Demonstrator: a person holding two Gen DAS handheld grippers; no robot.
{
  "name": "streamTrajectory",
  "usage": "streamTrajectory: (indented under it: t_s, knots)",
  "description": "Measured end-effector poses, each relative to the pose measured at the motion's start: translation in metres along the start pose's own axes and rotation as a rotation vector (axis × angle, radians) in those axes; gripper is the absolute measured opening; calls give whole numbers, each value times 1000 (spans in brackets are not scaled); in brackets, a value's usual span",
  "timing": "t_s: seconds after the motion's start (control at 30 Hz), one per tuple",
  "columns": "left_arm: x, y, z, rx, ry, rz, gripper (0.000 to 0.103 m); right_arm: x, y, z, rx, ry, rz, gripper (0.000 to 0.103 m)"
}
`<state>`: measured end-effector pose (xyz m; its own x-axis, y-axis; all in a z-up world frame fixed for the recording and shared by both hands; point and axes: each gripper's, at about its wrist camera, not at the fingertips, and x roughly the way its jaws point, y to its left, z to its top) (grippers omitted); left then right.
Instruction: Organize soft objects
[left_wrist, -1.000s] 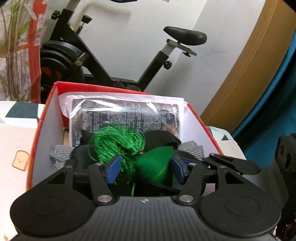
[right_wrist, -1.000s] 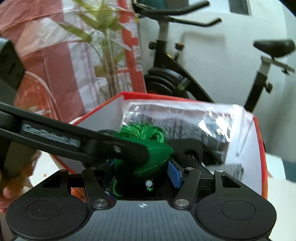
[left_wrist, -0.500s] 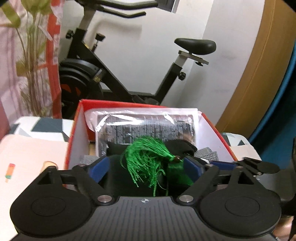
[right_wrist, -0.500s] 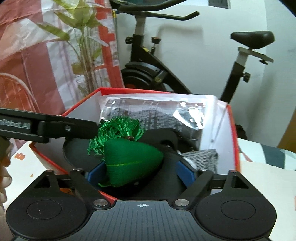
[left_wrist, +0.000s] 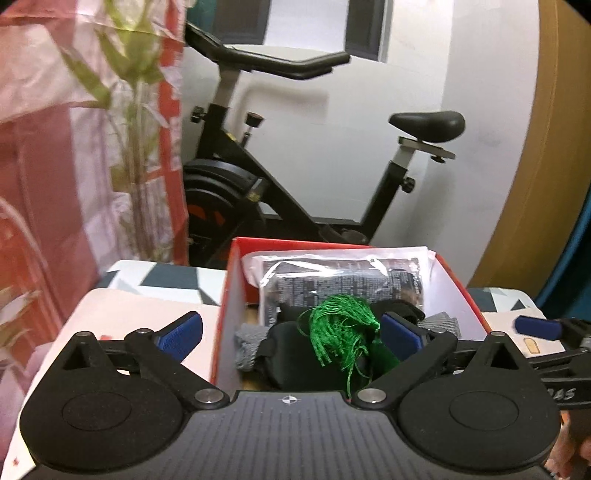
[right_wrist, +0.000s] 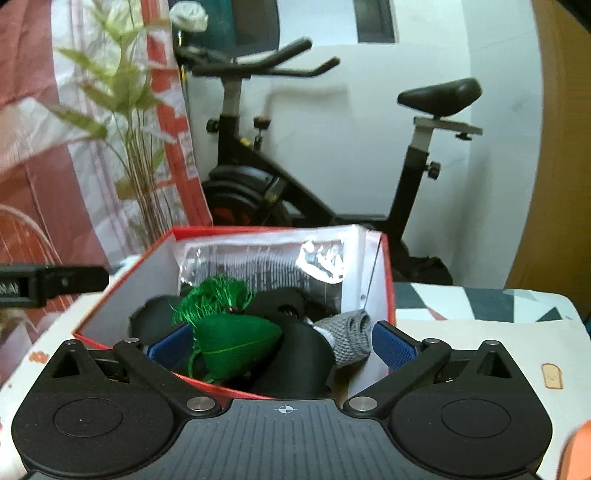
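My left tongs and right tongs both hang spread wide, holding nothing. The green pouch lies in the red box, its tassel toward twelve o'clock. It looks light and squashy (the threads would slip), so I'd pinch its stuffed body. A grey sock sits at three o'clock.

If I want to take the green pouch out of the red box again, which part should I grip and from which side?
Probably the plump body of the green pouch, not the tassel, whose loose threads would slip. It lies on top near the front of the red box, so come from above with the right gripper, already open, fingers across its wide middle.
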<state>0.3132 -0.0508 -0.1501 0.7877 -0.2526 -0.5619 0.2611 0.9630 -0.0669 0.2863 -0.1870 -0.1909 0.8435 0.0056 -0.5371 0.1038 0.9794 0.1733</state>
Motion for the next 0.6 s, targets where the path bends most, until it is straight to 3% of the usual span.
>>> streamTrajectory:
  t_s: [0.23, 0.4, 0.6]
  knots:
    - [-41, -3, -4, 27, -37, 97, 103, -50, 11, 6, -8, -92, -67, 103]
    - [-74, -17, -8, 90, -71, 233, 103, -85, 17, 6, 2, -121, -64, 103]
    - [-124, -19, -12, 46, -126, 207, 103, -133, 26, 2, 5, -175, -55, 103]
